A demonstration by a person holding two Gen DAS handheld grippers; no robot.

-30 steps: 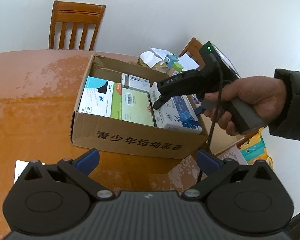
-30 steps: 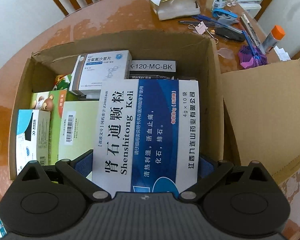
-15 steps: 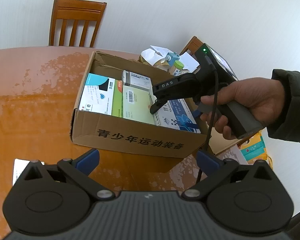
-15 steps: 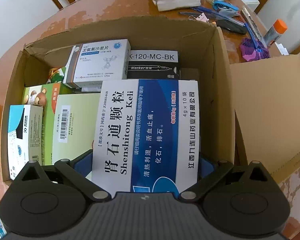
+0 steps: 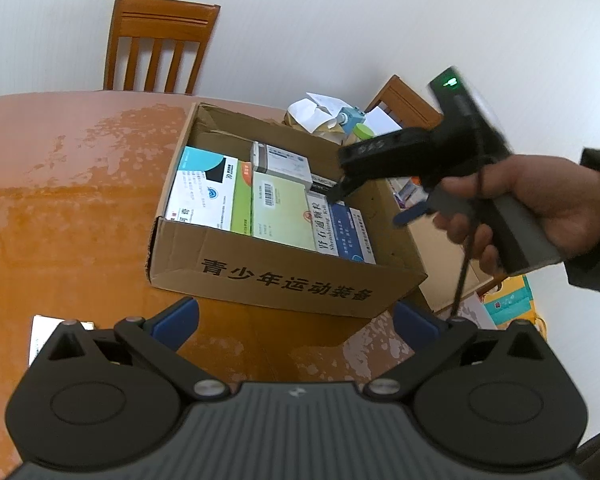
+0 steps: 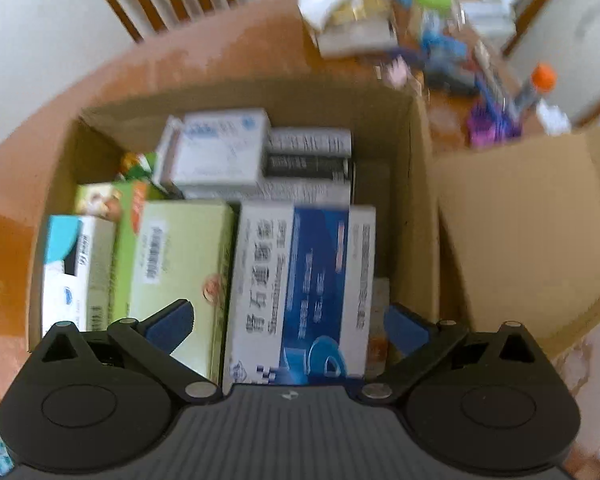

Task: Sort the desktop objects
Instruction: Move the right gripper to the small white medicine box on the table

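An open cardboard carton (image 5: 284, 280) stands on the orange-brown table, packed with several medicine boxes. The blue and white medicine box (image 5: 340, 232) lies flat in its right-hand part, beside a pale green box (image 5: 276, 208). My right gripper (image 5: 368, 204), held by a hand (image 5: 540, 200), hovers above the carton's right side. In the blurred right wrist view that gripper (image 6: 288, 322) is open, its blue pads (image 6: 172, 320) standing clear of the blue and white box (image 6: 300, 280) on both sides. My left gripper (image 5: 296, 318) is open with nothing in it, over the table in front of the carton.
A wooden chair (image 5: 156, 48) stands behind the table. Loose clutter (image 6: 440, 40) with an orange-capped tube (image 6: 536, 84) lies beyond the carton's far right corner. The carton's flap (image 6: 520, 240) spreads out to the right. A white card (image 5: 40, 336) lies near the left gripper.
My right gripper has opened and let go of the blue and white box, which now rests in the carton; the gripper has drawn back and up. The left gripper has hardly moved.
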